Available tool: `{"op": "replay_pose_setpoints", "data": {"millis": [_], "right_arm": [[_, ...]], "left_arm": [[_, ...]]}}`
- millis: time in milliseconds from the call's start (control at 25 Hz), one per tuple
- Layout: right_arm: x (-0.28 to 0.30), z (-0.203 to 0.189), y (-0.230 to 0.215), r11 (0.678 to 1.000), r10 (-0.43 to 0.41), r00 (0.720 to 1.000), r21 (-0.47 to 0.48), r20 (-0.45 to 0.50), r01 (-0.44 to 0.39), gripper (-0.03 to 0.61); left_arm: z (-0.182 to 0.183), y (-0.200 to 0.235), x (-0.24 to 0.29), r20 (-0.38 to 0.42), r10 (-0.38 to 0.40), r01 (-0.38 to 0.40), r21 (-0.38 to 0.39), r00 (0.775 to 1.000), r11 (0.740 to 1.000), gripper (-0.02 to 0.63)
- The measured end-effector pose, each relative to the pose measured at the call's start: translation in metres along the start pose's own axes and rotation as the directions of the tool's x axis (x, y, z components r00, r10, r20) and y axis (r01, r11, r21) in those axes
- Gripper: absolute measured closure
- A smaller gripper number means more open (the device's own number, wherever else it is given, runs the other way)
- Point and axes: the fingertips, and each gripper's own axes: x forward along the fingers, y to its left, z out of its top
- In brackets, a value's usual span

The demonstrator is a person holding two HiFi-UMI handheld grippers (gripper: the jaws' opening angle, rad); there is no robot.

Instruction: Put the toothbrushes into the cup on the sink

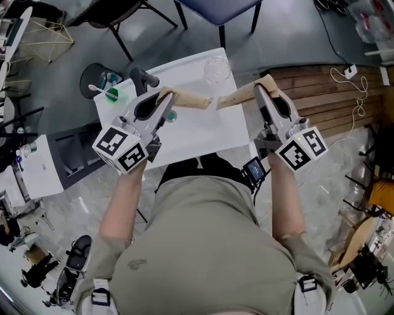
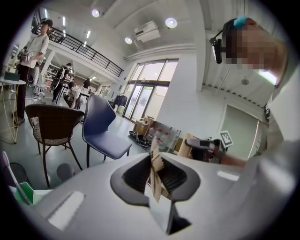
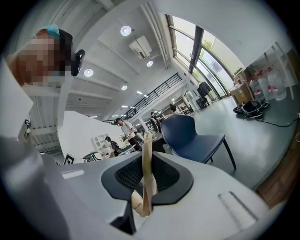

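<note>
Over the white tabletop [image 1: 203, 138], each gripper pinches a tan cardboard wrapper piece. My left gripper [image 1: 166, 98] is shut on the left piece [image 1: 188, 99]. My right gripper [image 1: 261, 90] is shut on the right piece [image 1: 237, 96]. The two inner ends nearly meet above the table's middle. In the left gripper view the cardboard [image 2: 156, 168] stands edge-on between the jaws of the left gripper [image 2: 155, 177]. In the right gripper view a tan strip [image 3: 147, 164] is clamped in the right gripper [image 3: 146, 180]. A clear glass cup [image 1: 217, 69] stands at the far edge. A green-and-white toothbrush [image 1: 109, 92] lies at the far left corner.
A small teal item [image 1: 171, 115] lies under the left gripper. A black round stool [image 1: 93, 77] stands off the table's far left corner, a blue chair [image 1: 215, 9] beyond the far edge. A wooden platform [image 1: 332, 92] with a white cable is at the right.
</note>
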Motion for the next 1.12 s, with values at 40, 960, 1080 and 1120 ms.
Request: {"op": "replay_pose_setpoints", "data": {"millis": [40,960,1080,1120], "right_arm": [[0.002,0.001,-0.002,1.000,-0.002,1.000,-0.001,-0.002,0.002,0.525],[0.063,0.007,-0.041,0.992,-0.106,0.994,-0.068,-0.010,0.105,0.526],[0.068,0.004,-0.048,0.991,-0.111,0.994,-0.078,-0.015,0.109,0.526],[0.069,0.003,-0.050,0.991,-0.112,0.994,-0.081,-0.018,0.110,0.526]], "left_arm": [[0.000,0.002,0.000,-0.002,0.004,-0.004,-0.005,1.000,1.000,0.571],[0.014,0.040,0.025,-0.028,-0.047,0.046,-0.015,0.999,0.999,0.571],[0.012,0.042,0.024,-0.032,-0.039,0.038,-0.019,0.999,0.999,0.571],[0.011,0.043,0.023,-0.034,-0.035,0.034,-0.022,0.999,0.999,0.571]]}}
